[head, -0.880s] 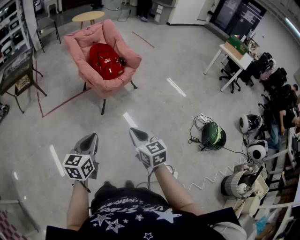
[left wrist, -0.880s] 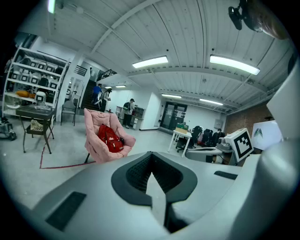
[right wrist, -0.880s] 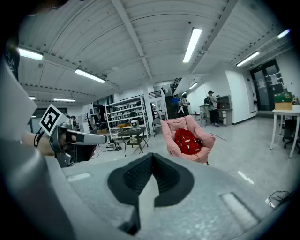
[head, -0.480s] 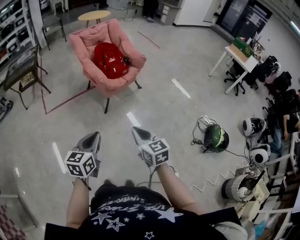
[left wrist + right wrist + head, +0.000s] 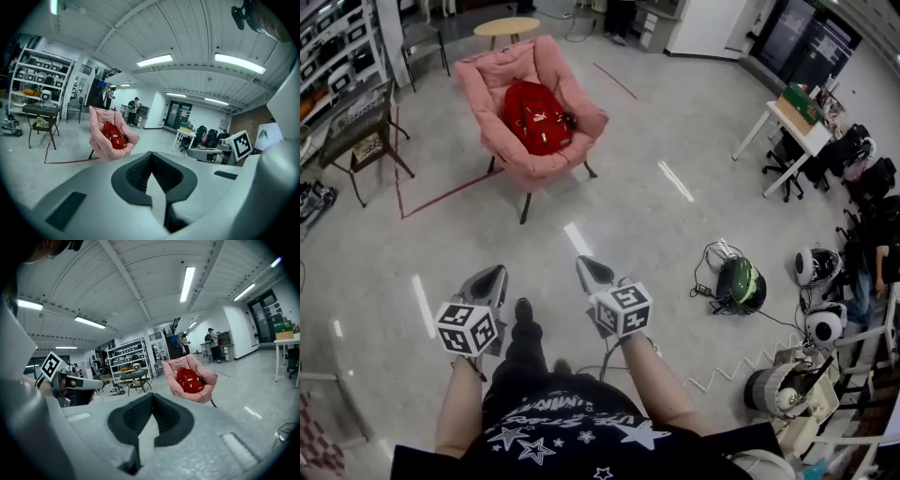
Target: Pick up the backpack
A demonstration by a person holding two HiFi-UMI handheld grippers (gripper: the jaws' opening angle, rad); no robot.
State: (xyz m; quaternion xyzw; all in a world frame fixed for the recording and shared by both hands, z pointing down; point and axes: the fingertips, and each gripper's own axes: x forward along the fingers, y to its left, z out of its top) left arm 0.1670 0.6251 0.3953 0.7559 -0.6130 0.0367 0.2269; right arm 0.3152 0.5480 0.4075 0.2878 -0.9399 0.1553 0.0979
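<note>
A red backpack (image 5: 536, 116) lies in the seat of a pink padded chair (image 5: 492, 80) far ahead of me across the floor. It also shows small and distant as the backpack (image 5: 113, 135) in the left gripper view and the backpack (image 5: 189, 380) in the right gripper view. My left gripper (image 5: 490, 277) and right gripper (image 5: 586, 266) are held side by side in front of my body, both shut and empty, pointing toward the chair and well short of it.
A round wooden table (image 5: 518, 27) stands behind the chair. A dark side table (image 5: 358, 141) and shelves are at the left. A white desk (image 5: 797, 131), office chairs, a green helmet-like object (image 5: 741, 284) with cables, and other gear lie at the right.
The chair and backpack have shifted rightward and slightly nearer in the head view as I step forward; one foot now shows ahead between the grippers. Both grippers stay shut.
</note>
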